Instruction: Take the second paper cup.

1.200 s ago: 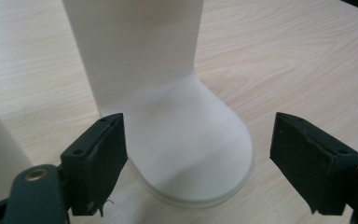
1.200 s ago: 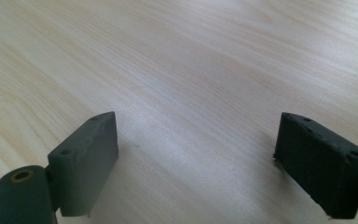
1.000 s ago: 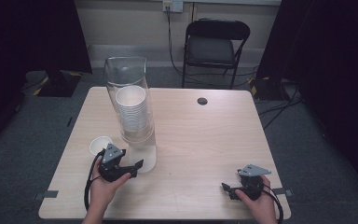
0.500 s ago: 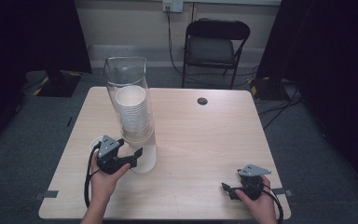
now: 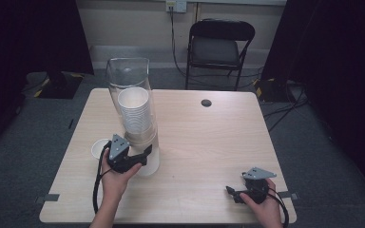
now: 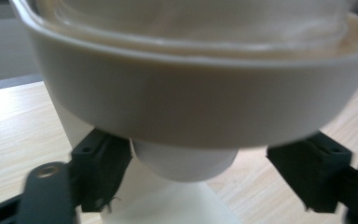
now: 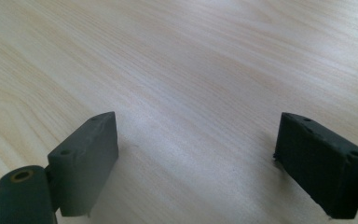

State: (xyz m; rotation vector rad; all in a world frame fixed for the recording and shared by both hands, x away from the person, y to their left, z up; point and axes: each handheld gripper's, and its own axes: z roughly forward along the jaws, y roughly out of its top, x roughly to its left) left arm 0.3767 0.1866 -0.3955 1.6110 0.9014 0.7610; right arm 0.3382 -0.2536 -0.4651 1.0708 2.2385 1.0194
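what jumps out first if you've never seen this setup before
The tall clear cup dispenser on the table's left half, holding a stack of white cups. At its base the left gripper reaches in, jaws open around the bottom cup. The right gripper rests open near the front right corner.

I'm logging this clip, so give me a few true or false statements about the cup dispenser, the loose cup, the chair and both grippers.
1. The left gripper has its open jaws either side of the bottom white paper cup under the clear plastic cup dispenser. True.
2. The right gripper is shut on a cup. False: it is open, over bare light wooden table.
3. A single white paper cup stands on the table left of the dispenser. True.
4. The black folding chair lies tipped over. False: it stands upright beyond the table.
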